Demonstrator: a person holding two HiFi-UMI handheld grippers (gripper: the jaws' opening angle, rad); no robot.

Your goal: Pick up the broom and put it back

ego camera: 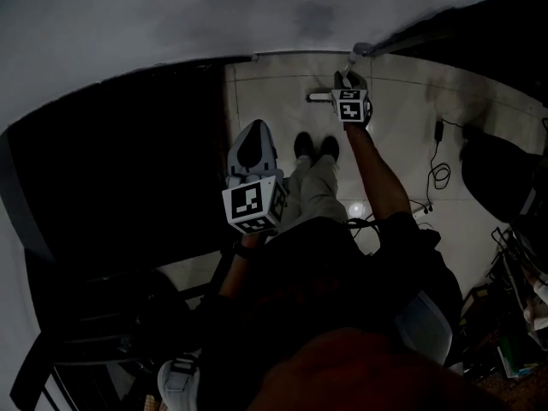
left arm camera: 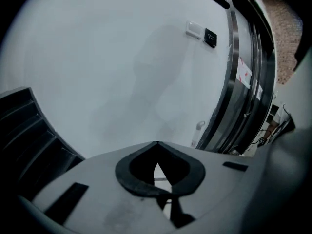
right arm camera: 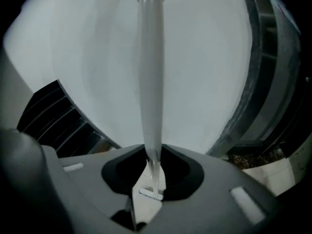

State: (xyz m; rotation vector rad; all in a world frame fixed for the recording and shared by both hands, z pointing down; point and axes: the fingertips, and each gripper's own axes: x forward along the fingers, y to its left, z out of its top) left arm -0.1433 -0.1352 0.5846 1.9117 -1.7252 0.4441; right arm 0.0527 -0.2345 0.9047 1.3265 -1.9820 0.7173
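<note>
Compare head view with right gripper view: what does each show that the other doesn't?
Head view only: left gripper, the person's shoes, a cable on the floor. Right gripper view only: the broom handle clamped by the right gripper. Both: right gripper, the broom head on the floor, the pale wall.

Legible text: none | near-left marker cube: black-and-white square code, no characters | far marker cube: same kind of code | white plate and black plate on far wall: too small to read | red-marked sticker on right door frame: print illegible
</note>
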